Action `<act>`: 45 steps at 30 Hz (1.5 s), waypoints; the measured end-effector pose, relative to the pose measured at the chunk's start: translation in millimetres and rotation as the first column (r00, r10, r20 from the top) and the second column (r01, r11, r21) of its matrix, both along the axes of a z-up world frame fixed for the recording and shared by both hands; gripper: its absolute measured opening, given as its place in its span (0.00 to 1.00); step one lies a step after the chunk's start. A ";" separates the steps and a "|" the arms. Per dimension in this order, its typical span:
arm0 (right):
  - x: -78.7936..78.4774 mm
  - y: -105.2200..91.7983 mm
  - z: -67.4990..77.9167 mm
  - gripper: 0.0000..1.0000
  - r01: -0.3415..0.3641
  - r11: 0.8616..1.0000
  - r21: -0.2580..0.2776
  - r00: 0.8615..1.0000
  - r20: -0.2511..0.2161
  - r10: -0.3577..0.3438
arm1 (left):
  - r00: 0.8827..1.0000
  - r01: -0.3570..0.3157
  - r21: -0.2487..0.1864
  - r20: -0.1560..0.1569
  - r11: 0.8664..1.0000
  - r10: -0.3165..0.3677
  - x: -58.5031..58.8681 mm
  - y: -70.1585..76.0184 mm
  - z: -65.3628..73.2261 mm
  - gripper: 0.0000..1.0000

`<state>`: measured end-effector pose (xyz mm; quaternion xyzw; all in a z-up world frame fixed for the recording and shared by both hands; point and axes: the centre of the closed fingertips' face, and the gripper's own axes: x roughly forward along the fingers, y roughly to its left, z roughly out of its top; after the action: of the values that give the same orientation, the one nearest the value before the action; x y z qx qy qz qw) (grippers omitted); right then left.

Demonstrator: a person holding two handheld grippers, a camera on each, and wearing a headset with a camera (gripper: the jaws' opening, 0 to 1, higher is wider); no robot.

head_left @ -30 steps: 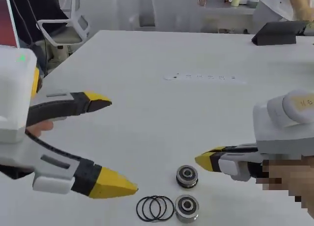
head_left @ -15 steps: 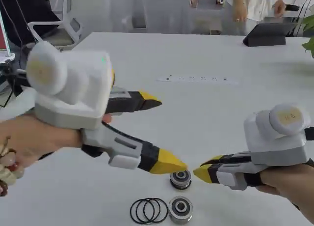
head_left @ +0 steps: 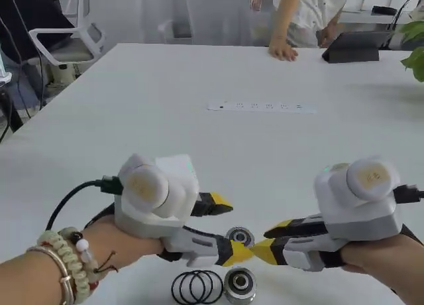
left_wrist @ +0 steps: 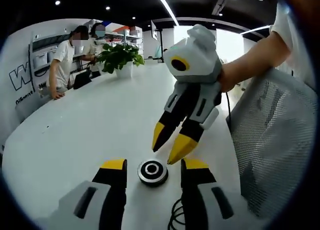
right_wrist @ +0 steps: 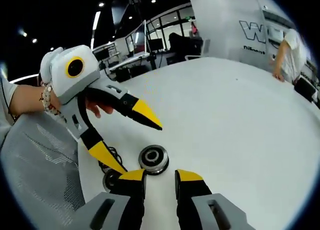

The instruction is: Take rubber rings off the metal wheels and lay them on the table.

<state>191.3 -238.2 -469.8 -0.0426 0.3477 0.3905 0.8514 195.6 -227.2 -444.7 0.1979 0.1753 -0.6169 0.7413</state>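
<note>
Two metal wheels lie near the table's front edge. My left gripper is open, and the far wheel with its black band sits on the table between the yellow tips. In the left gripper view that wheel lies between my left gripper's jaws. My right gripper points at the wheel from the right, slightly open and holding nothing. The near wheel lies beside three loose black rubber rings. In the right gripper view the far wheel sits just ahead of my right gripper.
A white power strip lies across the middle of the white table. A person leans a hand on the far edge beside a dark tablet stand. Office chairs stand at the back left.
My left gripper has come down and to the right until its jaws straddle the far wheel. The right gripper's tips have edged closer to that wheel. The wheels and rings have stayed put.
</note>
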 end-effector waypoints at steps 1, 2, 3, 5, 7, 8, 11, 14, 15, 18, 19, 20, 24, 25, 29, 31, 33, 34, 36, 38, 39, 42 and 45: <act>-1.1 1.7 -1.5 0.20 -0.009 1.000 -0.003 1.000 -0.001 0.009 | 1.000 -0.006 -0.010 -0.010 1.000 0.006 1.7 -0.9 0.2 0.32; -1.5 2.4 -2.9 0.18 -0.012 1.000 -0.009 1.000 0.000 0.012 | 1.000 -0.007 -0.011 -0.015 1.000 0.007 2.8 -1.3 -0.6 0.30; -2.4 2.7 -4.9 0.17 -0.028 0.999 -0.026 1.000 0.007 0.028 | 1.000 -0.019 -0.012 -0.023 1.000 0.019 4.0 -1.5 -2.4 0.28; -3.3 3.3 -7.4 0.18 -0.032 0.999 -0.029 0.999 0.000 0.032 | 0.999 -0.032 -0.019 -0.026 0.999 0.032 6.4 -0.2 -4.0 0.23; -3.8 3.0 -8.4 0.19 -0.034 0.999 -0.028 0.999 -0.004 0.034 | 0.997 -0.054 -0.039 -0.053 0.998 0.052 7.9 0.5 -4.2 0.19; -3.5 3.0 -9.0 0.18 -0.033 0.999 -0.031 0.999 -0.002 0.033 | 0.997 -0.058 -0.037 -0.053 0.998 0.056 8.9 1.4 -5.1 0.17; -1.5 5.6 -8.4 0.19 -0.026 1.000 -0.017 1.000 0.012 0.027 | 0.997 -0.062 -0.014 -0.050 0.998 0.061 8.6 2.6 -10.7 0.14; -0.9 9.2 -12.7 0.20 -0.001 1.000 0.019 1.000 -0.008 0.001 | 0.996 -0.054 -0.021 -0.067 0.998 0.053 1.7 -0.7 -13.6 0.14; -0.9 10.3 -7.0 0.20 -0.005 1.000 0.019 1.000 0.015 0.005 | 0.997 -0.046 -0.011 -0.061 0.999 0.045 1.6 0.2 -14.2 0.13; 0.0 13.1 -1.9 0.17 -0.020 1.000 0.020 0.999 0.034 0.019 | 0.995 -0.070 -0.006 -0.072 0.998 0.069 7.4 0.6 -15.9 0.07; -2.8 13.5 -4.3 0.14 -0.031 0.999 0.014 0.999 0.020 0.030 | 0.995 -0.075 -0.005 -0.072 0.997 0.075 8.0 1.0 -16.3 0.07; -2.1 11.8 -5.5 0.13 -0.038 0.999 -0.016 0.998 0.044 0.039 | 0.995 -0.072 -0.003 -0.067 0.997 0.072 8.9 1.8 -16.7 0.07; 3.9 5.3 -2.3 0.00 -0.035 0.998 -0.046 0.995 0.092 0.039 | 0.994 -0.076 -0.003 -0.084 0.997 0.075 8.1 2.6 -15.8 0.07; -0.3 6.3 -6.4 0.00 -0.046 0.998 -0.042 0.997 0.061 0.049 | 0.993 -0.076 -0.001 -0.086 0.997 0.076 7.8 2.9 -16.2 0.07; 1.5 2.7 -8.3 0.00 0.025 0.999 -0.041 1.000 0.013 -0.024 | 0.995 -0.069 0.008 -0.076 0.998 0.069 6.9 4.0 -16.4 0.07; 6.2 -0.2 -5.9 0.00 0.122 0.992 0.024 0.991 -0.059 -0.121 | 0.995 -0.071 0.015 -0.070 0.997 0.072 7.9 4.9 -16.2 0.06; 7.4 -2.3 -2.3 0.00 0.161 0.984 0.081 0.983 -0.101 -0.152 | 0.995 -0.073 0.016 -0.074 0.997 0.074 8.2 5.4 -16.2 0.06; 7.8 -2.6 1.5 0.00 0.179 0.978 0.109 0.980 -0.107 -0.167 | 0.995 -0.072 0.016 -0.073 0.997 0.073 8.2 5.4 -16.3 0.06; 7.0 -0.3 6.8 0.00 0.208 0.969 0.136 0.969 -0.166 -0.185 | 0.995 -0.069 0.016 -0.069 0.998 0.070 7.7 4.7 -16.1 0.06; 4.6 3.2 6.5 0.00 0.123 0.989 0.077 0.990 -0.085 -0.116 | 0.997 -0.051 0.034 -0.049 0.998 0.053 6.5 3.8 -16.6 0.06; 6.7 7.1 8.3 0.00 0.135 0.987 0.088 0.987 -0.100 -0.126 | 0.998 -0.048 0.039 -0.045 0.998 0.049 5.6 3.7 -16.2 0.06; 6.6 14.3 10.7 0.00 0.109 0.990 0.094 0.992 -0.081 -0.101 | 0.997 -0.057 0.046 -0.045 0.997 0.059 5.9 3.9 -16.2 0.06; 5.6 19.1 13.2 0.00 0.090 0.990 0.112 0.994 -0.077 -0.081 | 0.997 -0.057 0.044 -0.044 0.997 0.059 5.9 4.4 -16.2 0.06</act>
<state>196.9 -219.1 -456.6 0.0355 0.3567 0.3743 0.8552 201.5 -222.8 -461.0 0.1947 0.2109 -0.5956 0.7502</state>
